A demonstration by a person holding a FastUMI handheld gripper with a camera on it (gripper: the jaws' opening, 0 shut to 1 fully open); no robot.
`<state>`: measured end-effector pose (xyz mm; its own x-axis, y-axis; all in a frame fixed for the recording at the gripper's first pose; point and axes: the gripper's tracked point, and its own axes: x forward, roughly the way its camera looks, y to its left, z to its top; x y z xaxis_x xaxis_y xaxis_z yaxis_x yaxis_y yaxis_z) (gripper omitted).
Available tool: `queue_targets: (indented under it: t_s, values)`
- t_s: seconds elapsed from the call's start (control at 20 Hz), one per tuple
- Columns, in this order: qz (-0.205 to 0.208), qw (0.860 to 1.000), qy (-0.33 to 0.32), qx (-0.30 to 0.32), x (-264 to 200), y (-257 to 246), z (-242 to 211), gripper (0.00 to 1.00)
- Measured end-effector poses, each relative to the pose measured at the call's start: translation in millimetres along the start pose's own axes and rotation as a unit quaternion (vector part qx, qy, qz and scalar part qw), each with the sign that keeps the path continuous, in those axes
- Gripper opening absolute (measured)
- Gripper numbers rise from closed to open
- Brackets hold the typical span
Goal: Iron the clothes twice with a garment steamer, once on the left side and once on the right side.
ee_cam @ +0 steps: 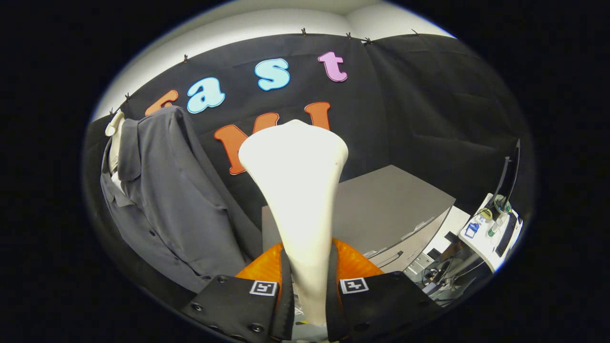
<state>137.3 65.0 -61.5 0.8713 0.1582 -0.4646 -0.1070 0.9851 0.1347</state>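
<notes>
Gripper (309, 290): both fingers clamped on the steamer's neck.
Steamer (298, 190): upright between the fingers, head aimed past the shirt.
Shirt (167, 200): hanging left, apart — untouched.
Risk: smooth neck could twist in the grip mid-stroke — head then misses the cloth.

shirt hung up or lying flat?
Hung up. The grey shirt drapes down against the booth wall, left of the steamer that the gripper is shut on.
</notes>
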Motion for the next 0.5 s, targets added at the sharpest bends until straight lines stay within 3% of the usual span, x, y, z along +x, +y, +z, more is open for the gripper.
queue_targets:
  t_s: [0.5]
  values:
    - [0.002, 0.999, -0.026, -0.027, -39.1, 91.5, -28.2, 0.34]
